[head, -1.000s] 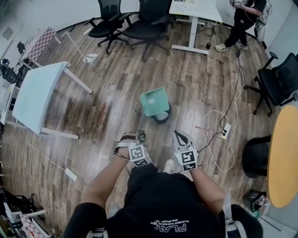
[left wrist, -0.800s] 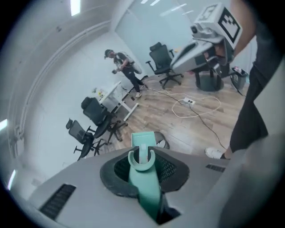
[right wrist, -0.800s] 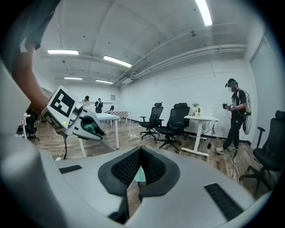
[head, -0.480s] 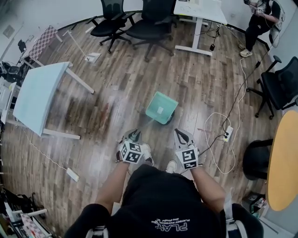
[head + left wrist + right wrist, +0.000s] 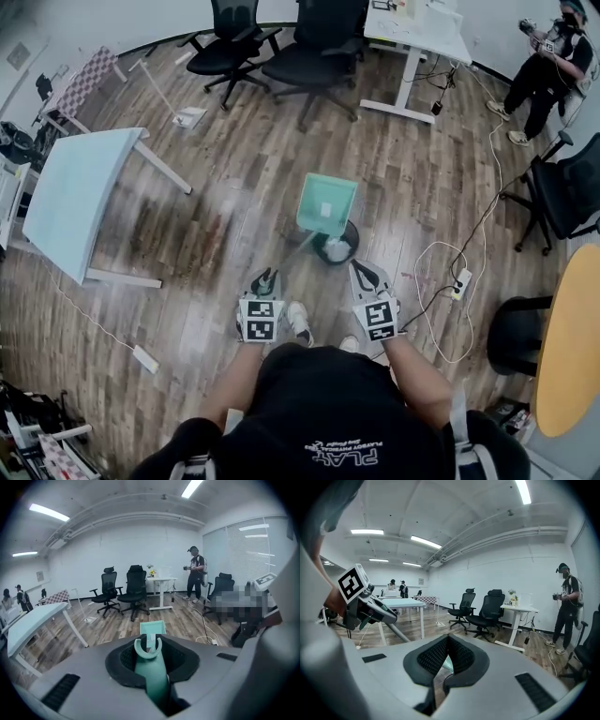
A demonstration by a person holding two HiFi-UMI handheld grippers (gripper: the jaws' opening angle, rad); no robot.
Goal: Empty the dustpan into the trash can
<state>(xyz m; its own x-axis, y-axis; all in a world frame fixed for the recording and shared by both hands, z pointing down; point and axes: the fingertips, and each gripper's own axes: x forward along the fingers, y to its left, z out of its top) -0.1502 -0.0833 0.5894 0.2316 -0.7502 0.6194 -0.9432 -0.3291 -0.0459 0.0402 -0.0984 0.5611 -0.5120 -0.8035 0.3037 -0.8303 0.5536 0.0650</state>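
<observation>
Wood floor (image 5: 234,187) under mint-green, long-handled dustpan (image 5: 326,204) over black trash can (image 5: 352,242).

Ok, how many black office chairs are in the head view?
3. Two stand side by side at the top, one chair left of the other; a third is at the right edge. A dark shape by the yellow table may be another.

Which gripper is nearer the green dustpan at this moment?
Left. The left gripper is shut on the dustpan by its handle. The right gripper is shut and empty, off to the handle's right, apart from it.
</observation>
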